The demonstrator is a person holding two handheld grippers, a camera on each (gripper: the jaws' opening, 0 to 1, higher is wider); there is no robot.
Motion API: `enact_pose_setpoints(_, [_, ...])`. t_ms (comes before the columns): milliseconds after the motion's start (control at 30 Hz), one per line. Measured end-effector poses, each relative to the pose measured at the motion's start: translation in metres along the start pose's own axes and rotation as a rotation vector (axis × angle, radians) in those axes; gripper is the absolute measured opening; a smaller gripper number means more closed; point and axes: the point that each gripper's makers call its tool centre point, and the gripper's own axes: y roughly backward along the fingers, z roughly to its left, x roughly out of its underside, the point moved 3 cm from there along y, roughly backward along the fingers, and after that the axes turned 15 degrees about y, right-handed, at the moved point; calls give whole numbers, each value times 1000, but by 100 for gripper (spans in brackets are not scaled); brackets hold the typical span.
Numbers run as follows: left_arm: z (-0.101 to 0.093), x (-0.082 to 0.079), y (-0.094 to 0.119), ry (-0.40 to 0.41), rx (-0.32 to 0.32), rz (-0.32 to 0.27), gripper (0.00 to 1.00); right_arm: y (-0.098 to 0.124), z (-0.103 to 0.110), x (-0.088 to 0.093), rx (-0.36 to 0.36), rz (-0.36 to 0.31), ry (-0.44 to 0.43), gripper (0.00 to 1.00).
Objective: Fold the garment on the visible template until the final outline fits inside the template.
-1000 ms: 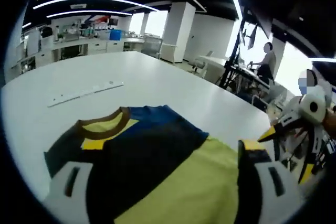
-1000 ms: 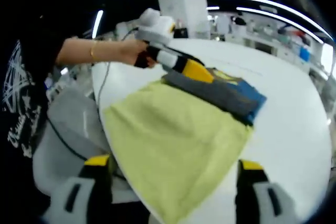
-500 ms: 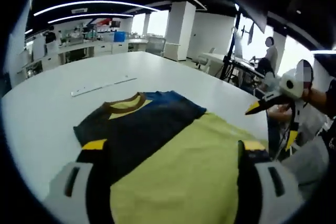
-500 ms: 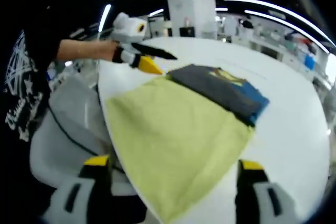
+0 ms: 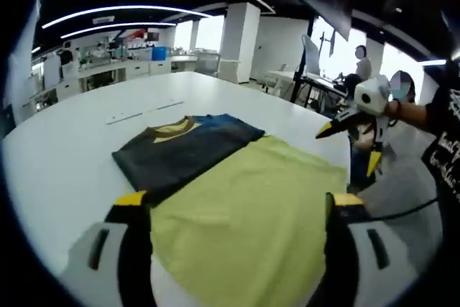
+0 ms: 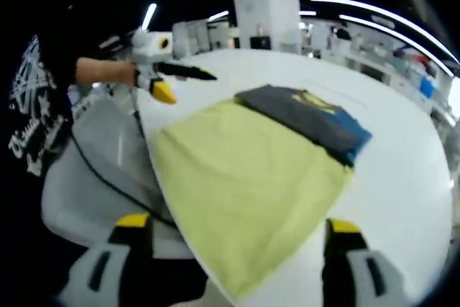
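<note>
A folded shirt lies flat on the white table [image 5: 57, 156]. Its yellow-green lower part [image 5: 251, 206] is nearest me and its dark upper part [image 5: 187, 149], with a yellow collar and a blue edge, lies beyond. My left gripper [image 5: 233, 253] is open, jaws wide apart over the near hem, holding nothing. In the right gripper view the same shirt [image 6: 244, 174] stretches away, dark part [image 6: 305, 114] at the far end. My right gripper [image 6: 237, 257] is open over the near edge. The left gripper [image 6: 172, 80] hovers off the table's left edge, and the right gripper [image 5: 348, 134] hangs at the table's right edge.
A pale strip [image 5: 144, 111] lies on the table beyond the shirt. A grey chair [image 6: 100, 170] with a black cable stands by the table's edge. People sit at desks [image 5: 359, 62] in the background. Benches with equipment [image 6: 388, 55] line the far wall.
The left gripper has lifted off the dark part of the shirt and drawn back past the table's edge. The right gripper has also pulled back. The shirt stays flat.
</note>
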Motion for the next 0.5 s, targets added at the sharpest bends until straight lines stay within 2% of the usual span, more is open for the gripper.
enact_pose_setpoints(100, [-8,13,7,-9,2,22,96,1,2,4,-4,4,3,97])
enact_pose_setpoints(200, [-8,27,14,-9,10,44,94,1,4,7,-5,9,15,94])
enact_pose_setpoints(267, [-11,37,19,-33,1,63,92,1,4,9,-3,13,20,93])
enact_pose_setpoints(400, [-9,58,25,-56,-6,112,86,0,6,16,-9,27,39,88])
enact_pose_setpoints(500, [-6,68,28,-72,-12,133,82,-2,7,22,-16,42,50,84])
